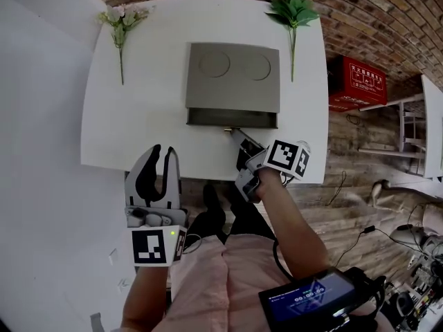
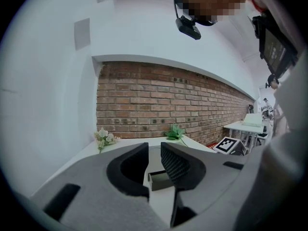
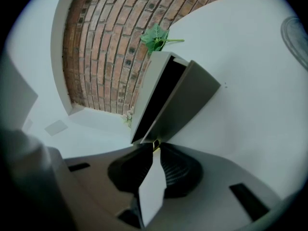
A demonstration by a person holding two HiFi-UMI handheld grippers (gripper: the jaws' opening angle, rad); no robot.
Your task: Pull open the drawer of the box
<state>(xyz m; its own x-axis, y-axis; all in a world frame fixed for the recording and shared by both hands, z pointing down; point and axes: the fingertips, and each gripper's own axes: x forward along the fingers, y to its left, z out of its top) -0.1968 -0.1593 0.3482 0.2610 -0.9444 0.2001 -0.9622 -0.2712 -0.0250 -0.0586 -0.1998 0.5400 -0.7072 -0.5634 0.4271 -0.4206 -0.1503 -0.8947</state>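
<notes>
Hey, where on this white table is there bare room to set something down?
The widest bare patch on the table lies left of the box, in front of the white flowers. A narrower strip runs right of the box, in front of the green sprig. The front middle is crowded: the right gripper grips the drawer pull there.

Box (image 1: 232, 75): matt grey, smooth lid with two faint pressed circles.
Drawer knob (image 3: 155, 144): small brassy metal glint, pinched between the right gripper (image 3: 154, 149) fingertips.
Left gripper (image 2: 154, 153): matt grey plastic shell; pads (image 2: 176, 165) dark, ribbed, rubbery.
Table (image 1: 138, 123): white, smooth, matt, beneath both sets of fingers.
Wall (image 1: 374, 12): rough red brick, far beyond the fingertips.
Floor (image 1: 346, 185): worn wooden planks.
</notes>
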